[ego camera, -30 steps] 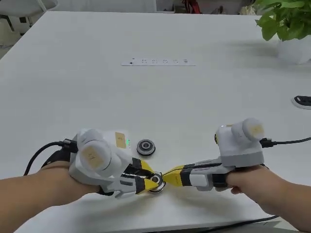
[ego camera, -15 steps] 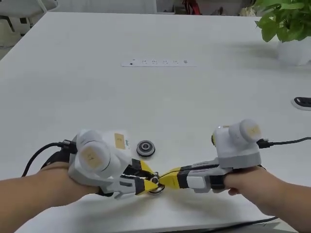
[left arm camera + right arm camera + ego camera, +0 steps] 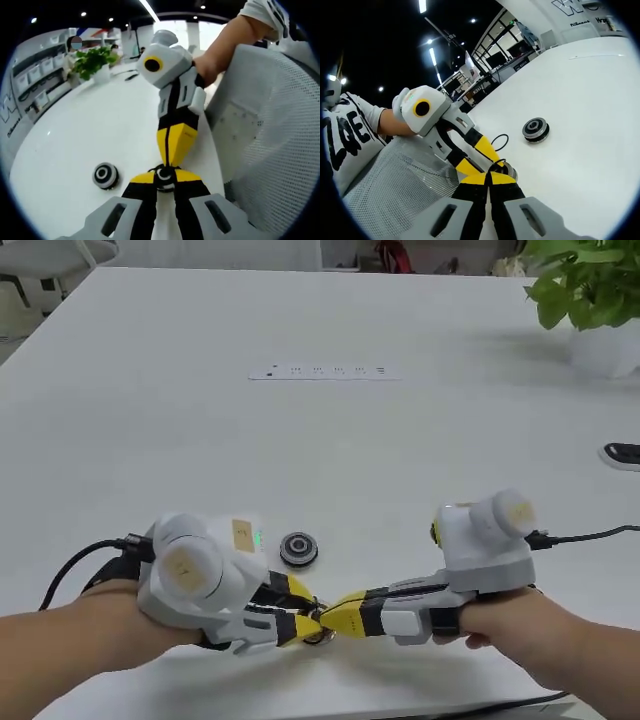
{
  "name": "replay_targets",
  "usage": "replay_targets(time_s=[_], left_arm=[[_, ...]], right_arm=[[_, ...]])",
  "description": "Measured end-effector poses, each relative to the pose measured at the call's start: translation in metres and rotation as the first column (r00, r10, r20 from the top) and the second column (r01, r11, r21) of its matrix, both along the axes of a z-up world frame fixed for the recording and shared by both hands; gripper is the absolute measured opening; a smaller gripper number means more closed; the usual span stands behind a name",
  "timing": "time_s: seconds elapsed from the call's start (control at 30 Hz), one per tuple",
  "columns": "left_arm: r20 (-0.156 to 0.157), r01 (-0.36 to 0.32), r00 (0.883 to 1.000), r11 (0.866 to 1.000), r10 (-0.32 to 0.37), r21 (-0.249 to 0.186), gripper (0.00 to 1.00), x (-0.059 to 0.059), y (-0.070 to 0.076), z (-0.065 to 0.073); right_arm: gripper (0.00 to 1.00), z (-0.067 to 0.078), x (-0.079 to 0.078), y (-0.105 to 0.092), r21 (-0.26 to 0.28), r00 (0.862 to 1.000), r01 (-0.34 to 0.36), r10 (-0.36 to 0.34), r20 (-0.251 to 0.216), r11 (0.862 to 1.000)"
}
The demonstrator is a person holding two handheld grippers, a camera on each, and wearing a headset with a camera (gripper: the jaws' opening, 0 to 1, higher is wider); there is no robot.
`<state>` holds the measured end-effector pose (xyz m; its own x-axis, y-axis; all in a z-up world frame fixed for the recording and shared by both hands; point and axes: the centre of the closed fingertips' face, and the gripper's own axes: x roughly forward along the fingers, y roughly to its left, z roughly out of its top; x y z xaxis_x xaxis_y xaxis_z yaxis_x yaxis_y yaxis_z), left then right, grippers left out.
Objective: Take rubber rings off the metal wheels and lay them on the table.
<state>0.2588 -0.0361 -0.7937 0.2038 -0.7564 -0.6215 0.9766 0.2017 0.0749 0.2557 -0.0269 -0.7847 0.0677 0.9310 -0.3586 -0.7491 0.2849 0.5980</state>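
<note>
Small metal wheel (image 3: pixel 164 175) low down at the near edge of the white worktop (image 3: pixel 320 460), right in front of the person. Clamped from both sides by the yellow fingers (image 3: pixel 142 178) of the left gripper (image 3: pixel 306 619). Dark rim around the wheel, too small to tell if a rubber ring sits on it. Hard to say if this wheel is touching the worktop or a bit above it.

Right gripper (image 3: pixel 334 618) pointing in from the other side, nose to nose with the left one. Fingers there pressed together into one yellow point, the tip touching the same wheel. Cannot tell if something thin is nipped between them.

Thin black loop (image 3: pixel 501 141) just beside the left fingers, seen in the right gripper view. Ring or cord, cannot tell.

Second wheel (image 3: pixel 298 548) lying flat on the worktop, near the left gripper and a little farther from the person. Round, black outside, shiny in the middle. Nothing touching it.

Left hand (image 3: pixel 90 630) and right hand (image 3: pixel 530 625) wrapped around the white gripper bodies. Black cable (image 3: pixel 70 565) curling off to the left.

Farther back, a long white power strip (image 3: pixel 325 371) flat on the worktop. Green plant (image 3: pixel 580 280) in the far right corner. Grey mesh chair (image 3: pixel 270 125) close behind, in the left gripper view.
</note>
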Motion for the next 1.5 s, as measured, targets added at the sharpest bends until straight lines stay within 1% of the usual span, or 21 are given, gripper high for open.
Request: replay_targets(time_s=[0.1,0.3,0.4,0.57,0.6,0.67,0.7,0.8,0.97,1.17,1.37,1.4,1.5], left_arm=[[0.003,-0.001,1.000,1.000,0.001,0.003,0.12,0.000,0.000,0.000],[0.005,0.002,1.000,1.000,-0.002,0.003,0.12,0.000,0.000,0.000],[-0.023,-0.016,1.000,1.000,0.016,-0.009,0.13,0.001,0.000,0.000],[-0.011,-0.001,1.000,1.000,0.001,-0.002,0.13,0.000,0.000,0.000],[-0.014,-0.002,1.000,1.000,0.002,-0.002,0.13,0.000,0.000,0.000],[-0.033,-0.010,0.999,1.000,0.009,-0.006,0.14,0.000,0.000,0.000],[-0.036,-0.010,0.999,1.000,0.010,-0.006,0.14,0.000,0.000,0.000],[-0.034,-0.007,0.999,1.000,0.007,-0.002,0.15,0.000,0.001,0.001],[-0.036,0.002,0.999,1.000,-0.003,-0.004,0.19,-0.001,0.001,0.005],[-0.051,0.005,0.999,0.999,-0.007,-0.032,0.27,-0.005,0.001,0.013],[-0.063,-0.002,0.998,0.998,-0.001,-0.055,0.31,-0.008,0.003,0.022],[-0.074,-0.009,0.997,0.998,0.004,-0.068,0.32,-0.009,0.003,0.025],[-0.078,-0.019,0.997,0.996,0.012,-0.092,0.35,-0.011,0.004,0.032]], right_arm=[[0.00,-0.002,0.006,-0.004,-0.003,1.000,0.030,-0.030,0.000,1.000],[0.00,-0.002,0.009,-0.006,-0.004,0.999,0.046,-0.046,0.007,0.999],[0.00,-0.003,0.011,-0.008,-0.007,0.998,0.054,-0.054,0.009,0.999],[0.00,-0.003,0.011,-0.008,-0.011,0.999,0.053,-0.053,0.014,0.999],[0.00,-0.002,0.011,-0.008,-0.010,0.998,0.054,-0.054,0.014,0.998],[0.00,-0.002,0.011,-0.008,-0.011,0.998,0.056,-0.056,0.014,0.998],[0.00,-0.002,0.011,-0.009,-0.009,0.998,0.057,-0.057,0.013,0.998],[0.00,-0.002,0.011,-0.008,-0.008,0.998,0.058,-0.057,0.012,0.998],[0.00,-0.002,0.012,-0.008,-0.006,0.998,0.057,-0.057,0.014,0.998],[0.00,0.000,0.013,-0.008,-0.004,0.998,0.059,-0.058,0.016,0.998],[0.00,0.002,0.013,-0.009,-0.002,0.998,0.059,-0.059,0.016,0.998],[0.00,0.001,0.013,-0.009,-0.003,0.998,0.058,-0.058,0.018,0.998],[0.00,0.002,0.012,-0.009,-0.005,0.998,0.056,-0.056,0.017,0.998]])
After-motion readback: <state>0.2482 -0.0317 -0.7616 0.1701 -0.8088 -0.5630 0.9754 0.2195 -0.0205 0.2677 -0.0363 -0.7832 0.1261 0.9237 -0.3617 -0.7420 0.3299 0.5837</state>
